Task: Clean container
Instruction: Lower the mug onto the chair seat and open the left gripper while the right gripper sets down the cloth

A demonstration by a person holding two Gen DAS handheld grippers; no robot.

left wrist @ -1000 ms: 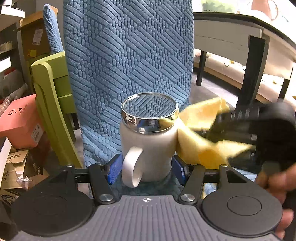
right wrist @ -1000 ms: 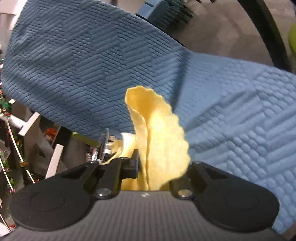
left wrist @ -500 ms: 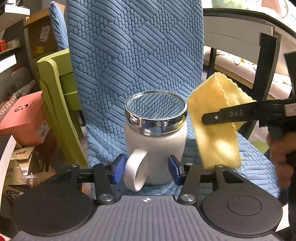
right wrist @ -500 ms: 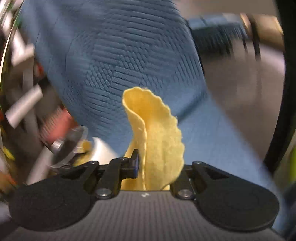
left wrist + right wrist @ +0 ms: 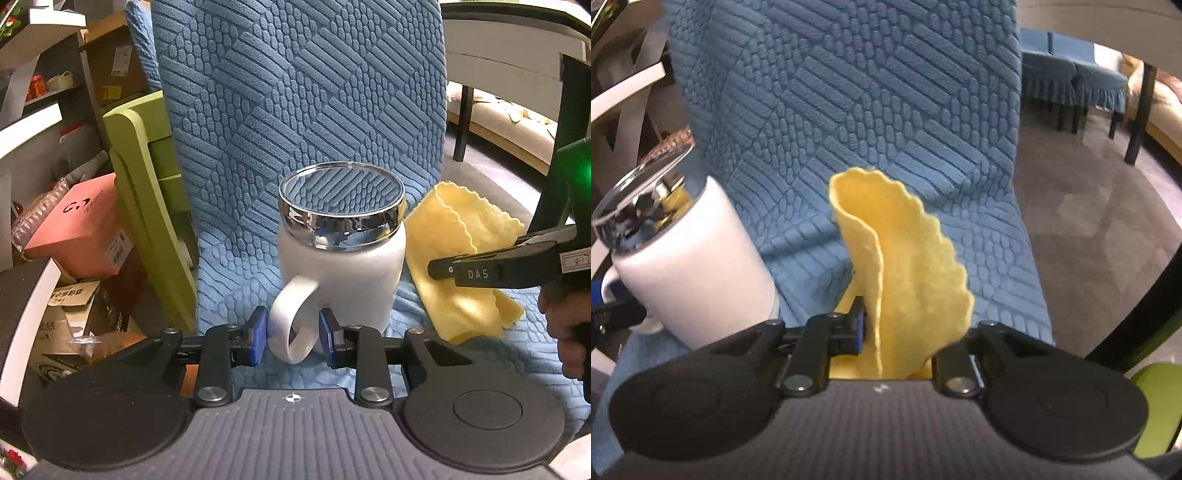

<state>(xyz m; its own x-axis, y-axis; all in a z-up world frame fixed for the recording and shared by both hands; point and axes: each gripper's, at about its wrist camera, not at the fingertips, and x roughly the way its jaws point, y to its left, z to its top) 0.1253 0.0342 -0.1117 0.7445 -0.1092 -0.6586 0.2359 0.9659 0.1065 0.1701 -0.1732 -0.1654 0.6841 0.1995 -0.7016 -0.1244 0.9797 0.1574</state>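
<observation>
The white mug (image 5: 341, 273), capped by a chrome-rimmed lid (image 5: 341, 206), is stood on the blue-covered chair (image 5: 295, 110) with its handle clamped by the left gripper (image 5: 291, 338), while at 3 o'clock the yellow cloth (image 5: 908, 280) is held between the right gripper's (image 5: 897, 332) opening jaws.

"DAS" on right tongs (image 5: 480, 271) arm, other box labels unreadable

White mug (image 5: 341, 273) w/ chrome-rimmed lid, upright on blue seat, handle toward left-wrist cam; folded yellow cloth (image 5: 461, 258) just beside its right, scalloped edge up.
</observation>
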